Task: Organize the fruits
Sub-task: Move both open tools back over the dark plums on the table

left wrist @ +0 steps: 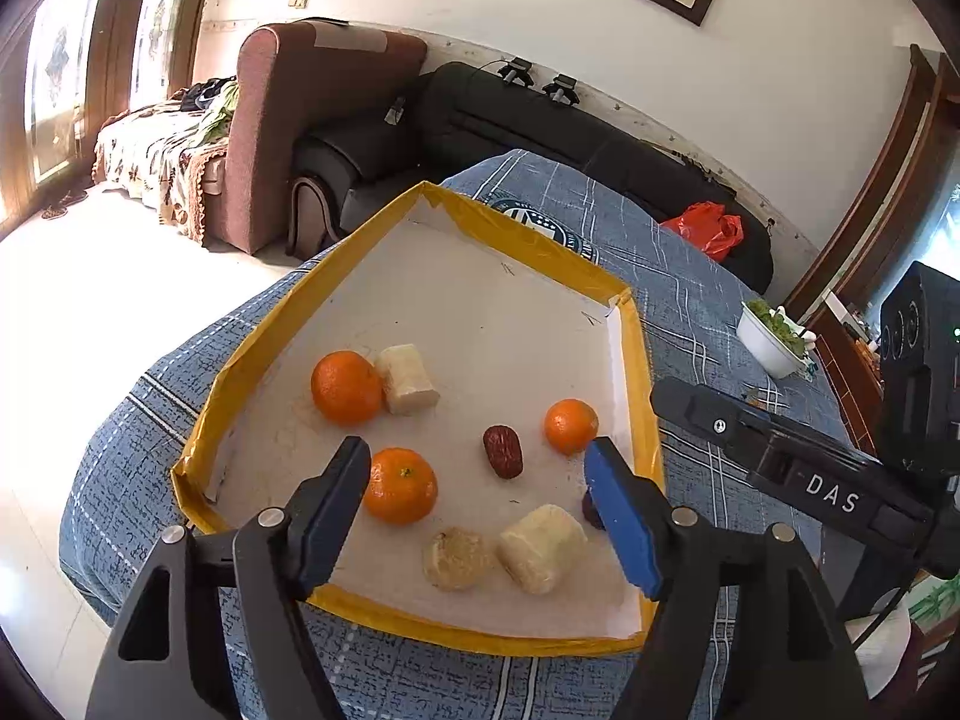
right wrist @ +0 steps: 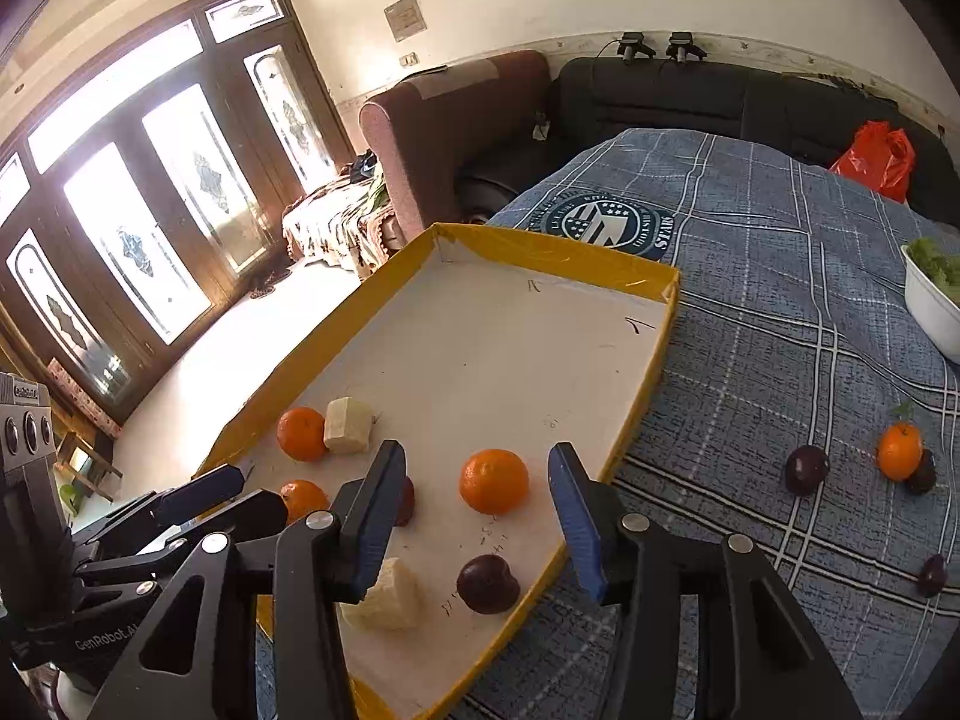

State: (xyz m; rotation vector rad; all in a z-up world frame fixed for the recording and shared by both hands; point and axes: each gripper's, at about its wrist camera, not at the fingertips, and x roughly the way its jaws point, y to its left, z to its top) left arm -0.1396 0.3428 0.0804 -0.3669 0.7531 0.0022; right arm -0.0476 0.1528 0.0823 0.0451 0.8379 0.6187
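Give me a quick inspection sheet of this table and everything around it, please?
Surface: blue checked cloth covering the table.
Job's things: yellow-rimmed tray holding three oranges, pale peeled chunks, a red date and a dark plum; one orange and dark plums lie loose on the cloth.
Clutter: white bowl of greens; red bag on the sofa.
Grippers: left gripper and right gripper both open, empty, over the tray.
Cables: nothing seen.
Surroundings: sofas, glass doors, framed picture.
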